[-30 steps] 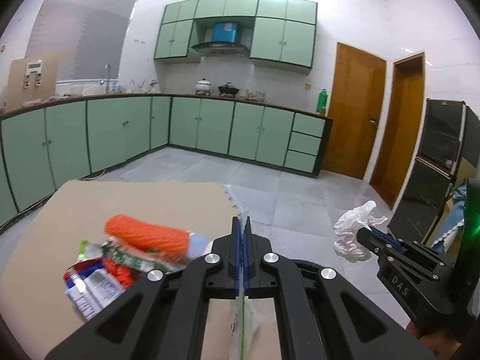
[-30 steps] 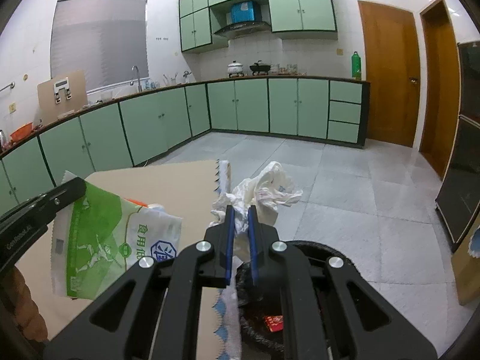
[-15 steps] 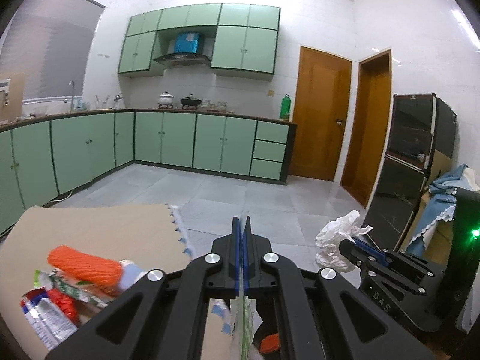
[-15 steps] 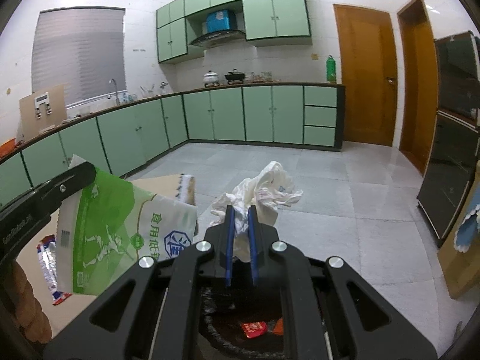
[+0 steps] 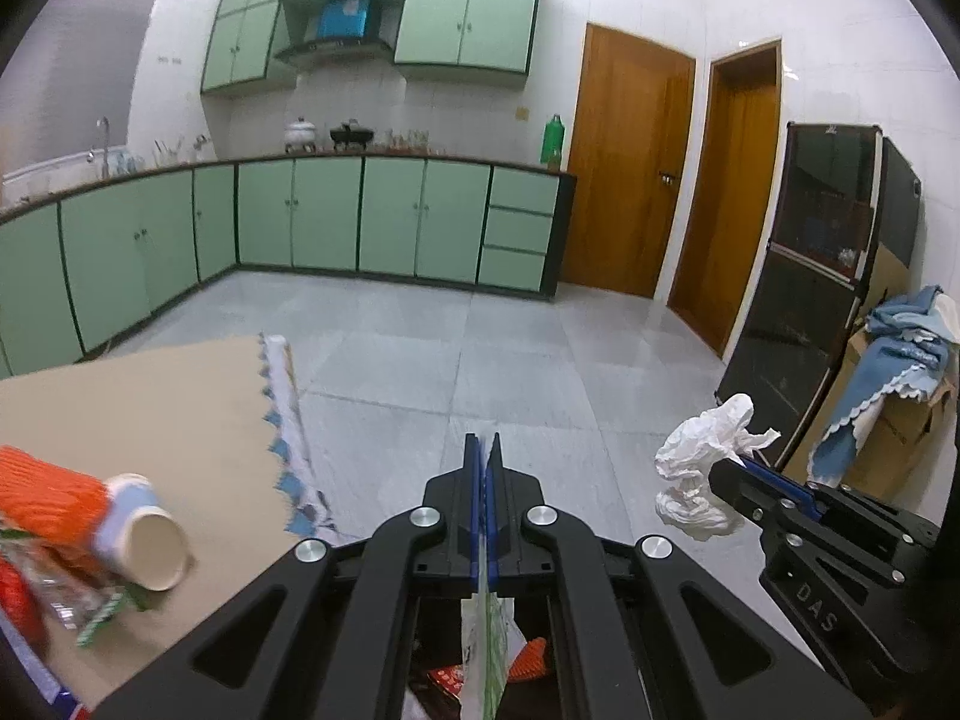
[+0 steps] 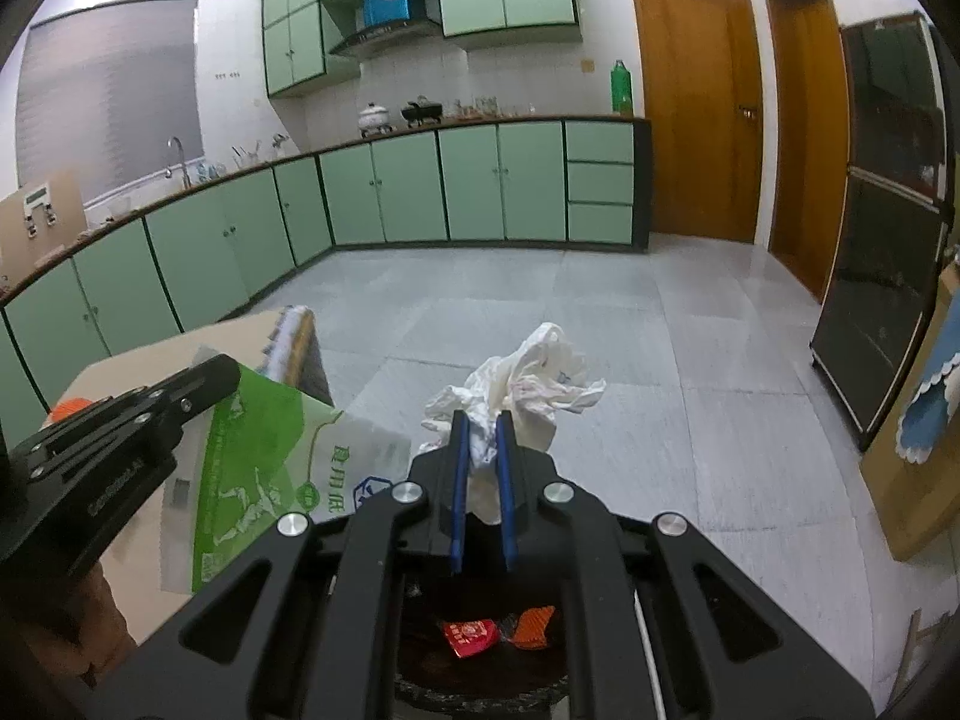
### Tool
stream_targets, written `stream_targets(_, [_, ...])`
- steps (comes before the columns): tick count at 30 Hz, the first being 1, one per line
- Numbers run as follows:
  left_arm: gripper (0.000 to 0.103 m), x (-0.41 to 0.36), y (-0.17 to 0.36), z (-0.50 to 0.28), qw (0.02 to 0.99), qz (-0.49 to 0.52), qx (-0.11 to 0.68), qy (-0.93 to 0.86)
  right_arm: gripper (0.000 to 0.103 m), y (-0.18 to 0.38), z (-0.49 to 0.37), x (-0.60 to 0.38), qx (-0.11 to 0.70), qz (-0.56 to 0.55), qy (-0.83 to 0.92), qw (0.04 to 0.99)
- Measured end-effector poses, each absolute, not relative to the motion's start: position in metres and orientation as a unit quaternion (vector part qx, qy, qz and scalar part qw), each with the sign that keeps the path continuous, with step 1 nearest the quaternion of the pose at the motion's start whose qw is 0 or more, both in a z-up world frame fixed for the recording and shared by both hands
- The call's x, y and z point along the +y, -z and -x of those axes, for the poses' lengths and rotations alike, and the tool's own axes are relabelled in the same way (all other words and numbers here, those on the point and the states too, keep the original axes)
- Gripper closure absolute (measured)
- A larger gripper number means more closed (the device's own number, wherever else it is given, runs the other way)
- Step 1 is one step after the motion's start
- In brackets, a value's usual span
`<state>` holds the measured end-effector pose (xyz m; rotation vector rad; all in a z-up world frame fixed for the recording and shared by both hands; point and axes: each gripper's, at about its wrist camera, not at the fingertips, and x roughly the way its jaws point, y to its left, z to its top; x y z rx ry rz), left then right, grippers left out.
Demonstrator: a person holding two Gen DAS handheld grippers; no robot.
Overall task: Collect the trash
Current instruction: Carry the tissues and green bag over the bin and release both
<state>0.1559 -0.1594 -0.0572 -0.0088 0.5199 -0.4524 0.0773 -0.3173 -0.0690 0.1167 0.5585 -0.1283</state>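
Trash bin (image 6: 480, 669) below both grippers. Left gripper (image 5: 483, 516) clamped on green-white packet (image 6: 270, 480); right gripper (image 6: 480, 492) nipping crumpled white plastic bag (image 6: 528, 384). Risk: light bag drifting past bin rim. Paper cup (image 5: 153, 546) near cardboard tabletop (image 5: 150, 408) edge.

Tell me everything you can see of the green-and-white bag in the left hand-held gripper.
The green-and-white bag is a flat, thin plastic packet: green upper part with white figures, white lower corner with green characters and a blue emblem. The left hand-held gripper is shut on its upper edge, so it hangs tilted. Its lower end dangles over the dark bin, beside the crumpled white tissue.
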Motion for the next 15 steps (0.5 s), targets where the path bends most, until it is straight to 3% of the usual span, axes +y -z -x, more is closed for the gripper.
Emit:
stream_targets(11, [0.102,-0.18,0.106,-0.203,0.918,0.002,0.33,0.218,0.094,0.131,-0.123,-0.337,0.337,-0.078,0.063,0.936])
stream_targets(15, [0.101,-0.185,0.105,-0.207,0.917,0.0,0.332,0.222,0.086,0.142,-0.129,-0.337,0.345,-0.081,0.063,0.933])
